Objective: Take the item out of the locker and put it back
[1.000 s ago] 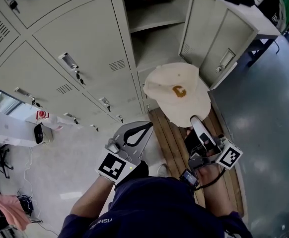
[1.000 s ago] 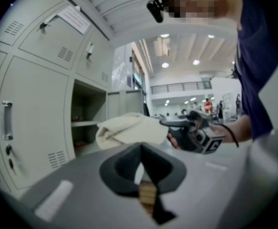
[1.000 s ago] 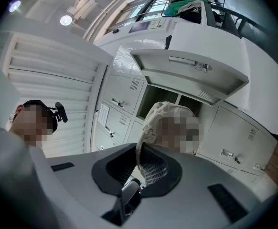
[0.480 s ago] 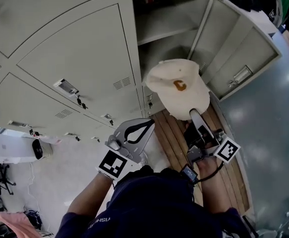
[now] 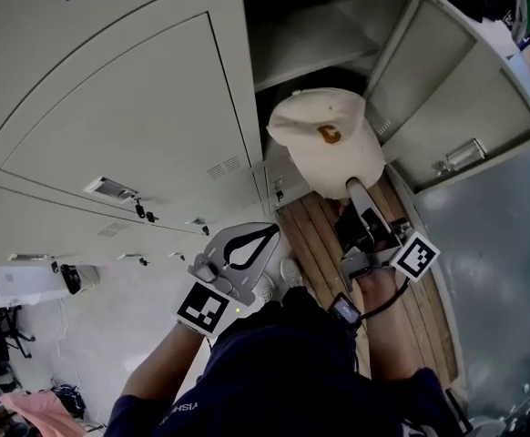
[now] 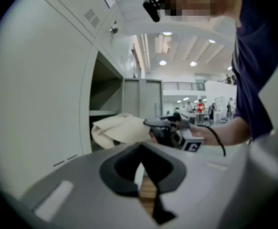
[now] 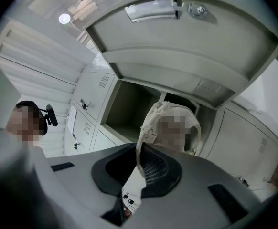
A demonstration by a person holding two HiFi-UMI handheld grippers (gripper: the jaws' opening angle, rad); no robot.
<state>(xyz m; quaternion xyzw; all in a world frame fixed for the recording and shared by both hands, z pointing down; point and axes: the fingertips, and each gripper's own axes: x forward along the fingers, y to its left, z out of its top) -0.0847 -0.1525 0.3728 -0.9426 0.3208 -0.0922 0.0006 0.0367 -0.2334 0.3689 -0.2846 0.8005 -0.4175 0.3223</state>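
A cream cap (image 5: pixel 324 139) with an orange letter on its front hangs just in front of the open locker compartment (image 5: pixel 310 35). My right gripper (image 5: pixel 354 188) is shut on the cap's edge from below. In the right gripper view the cap (image 7: pixel 170 123) rises from the closed jaws of the right gripper (image 7: pixel 140 163), with the dark compartment (image 7: pixel 129 106) behind it. My left gripper (image 5: pixel 247 244) is lower left of the cap, shut with nothing in it. The left gripper view shows the left gripper (image 6: pixel 144 175) low in front, the cap (image 6: pixel 117 130) and the right gripper (image 6: pixel 172 130) beyond.
The locker door (image 5: pixel 456 107) stands swung out to the right, and in the right gripper view the door (image 7: pixel 177 37) hangs overhead. Closed locker doors (image 5: pixel 128 107) fill the left. A wooden slatted platform (image 5: pixel 315 230) lies on the floor below the cap.
Both grippers and the cap have moved closer to the open locker; the cap now sits right at its opening. The right gripper's hold on the cap is unchanged.
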